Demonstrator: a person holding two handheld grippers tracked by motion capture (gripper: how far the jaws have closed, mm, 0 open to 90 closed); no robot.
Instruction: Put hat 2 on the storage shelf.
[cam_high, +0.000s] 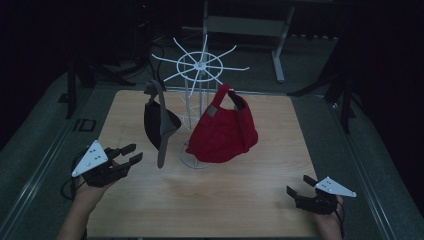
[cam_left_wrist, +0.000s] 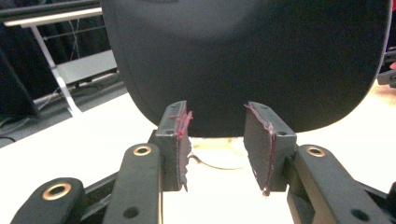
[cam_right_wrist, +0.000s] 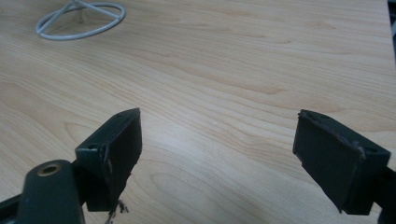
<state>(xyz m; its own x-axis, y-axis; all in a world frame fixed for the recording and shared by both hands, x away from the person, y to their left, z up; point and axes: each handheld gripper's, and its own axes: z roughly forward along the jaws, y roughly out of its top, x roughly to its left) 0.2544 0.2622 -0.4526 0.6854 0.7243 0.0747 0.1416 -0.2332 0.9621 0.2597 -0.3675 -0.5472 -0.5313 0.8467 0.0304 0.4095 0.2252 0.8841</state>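
Note:
A white wire rack with spokes stands at the middle of the wooden table. From a right-hand spoke hangs a red cap; a dark grey cap hangs from a left-hand spoke, brim down. My left gripper is at the table's left edge, pointing at the dark cap and just short of it. In the left gripper view its jaws are open with nothing between them, and the dark cap looms close ahead. My right gripper rests low at the front right, jaws wide open over bare wood.
The rack's round wire base sits on the wood ahead of the right gripper, and part of it shows under the dark cap. A grey metal table frame stands behind the table. Dark floor surrounds the tabletop.

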